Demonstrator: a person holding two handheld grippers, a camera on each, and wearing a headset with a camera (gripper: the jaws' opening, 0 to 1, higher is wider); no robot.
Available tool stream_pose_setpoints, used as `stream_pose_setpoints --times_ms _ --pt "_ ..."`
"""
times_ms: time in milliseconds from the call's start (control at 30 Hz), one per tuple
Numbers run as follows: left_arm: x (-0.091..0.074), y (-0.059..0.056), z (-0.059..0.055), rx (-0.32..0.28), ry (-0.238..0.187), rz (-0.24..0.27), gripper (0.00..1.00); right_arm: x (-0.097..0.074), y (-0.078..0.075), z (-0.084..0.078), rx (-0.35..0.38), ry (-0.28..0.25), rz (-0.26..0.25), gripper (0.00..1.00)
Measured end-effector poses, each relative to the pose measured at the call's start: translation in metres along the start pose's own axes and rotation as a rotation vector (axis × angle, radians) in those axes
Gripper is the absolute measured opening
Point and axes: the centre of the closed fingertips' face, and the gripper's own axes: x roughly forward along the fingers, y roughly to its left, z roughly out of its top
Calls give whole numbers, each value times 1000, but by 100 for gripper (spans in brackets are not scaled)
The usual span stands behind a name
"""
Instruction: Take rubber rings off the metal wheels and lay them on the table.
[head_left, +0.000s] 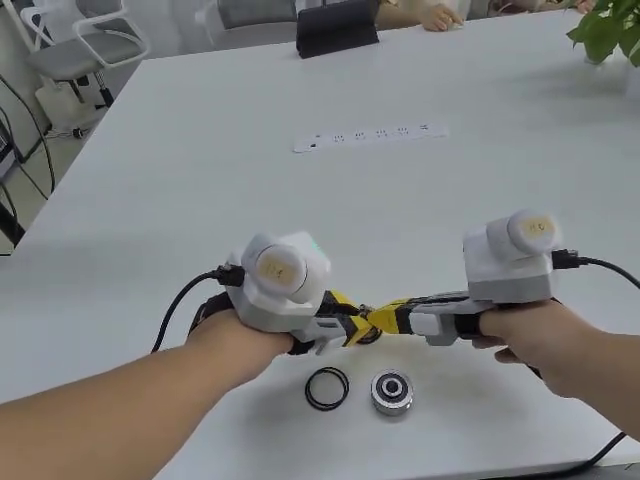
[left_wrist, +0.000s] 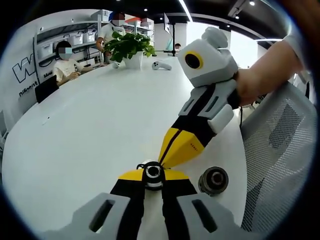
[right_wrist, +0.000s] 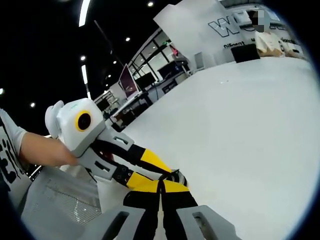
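Your L gripper (left_wrist: 152, 177) clamps wheel (left_wrist: 153, 170); R gripper (right_wrist: 161, 184) jaws closed, tips at wheel. Loose ring (head_left: 327, 388), 2nd wheel (head_left: 391, 392) on table (head_left: 300, 220).

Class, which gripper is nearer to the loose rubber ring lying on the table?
Left. The left gripper hangs just beyond the ring; the right gripper reaches in from the ring's right, nearer the loose wheel.

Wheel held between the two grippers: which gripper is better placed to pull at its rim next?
Likely the right gripper: its shut tips meet the wheel at its edge, while the left gripper clamps the wheel and can steady it.
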Motion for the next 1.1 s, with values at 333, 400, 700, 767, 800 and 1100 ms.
stream_pose_setpoints --times_ms 333,400,700,767,800,1100 --pt "0 -1 0 -10 -6 -1 7 -5 4 1 29 -5 69 0" --pt "0 0 0 -8 -8 -2 7 -6 5 1 31 -7 75 0" --pt "1 0 0 -14 -6 -2 7 -5 -10 0 -4 4 -25 0" --pt "1 0 0 -15 -3 -3 8 -5 -11 0 -8 5 -31 0" --pt "1 -1 1 -15 -1 -3 8 -5 -10 0 -8 4 -30 0" --pt "-4 -3 0 -50 1 -21 12 -6 -4 1 -19 0 -23 0"
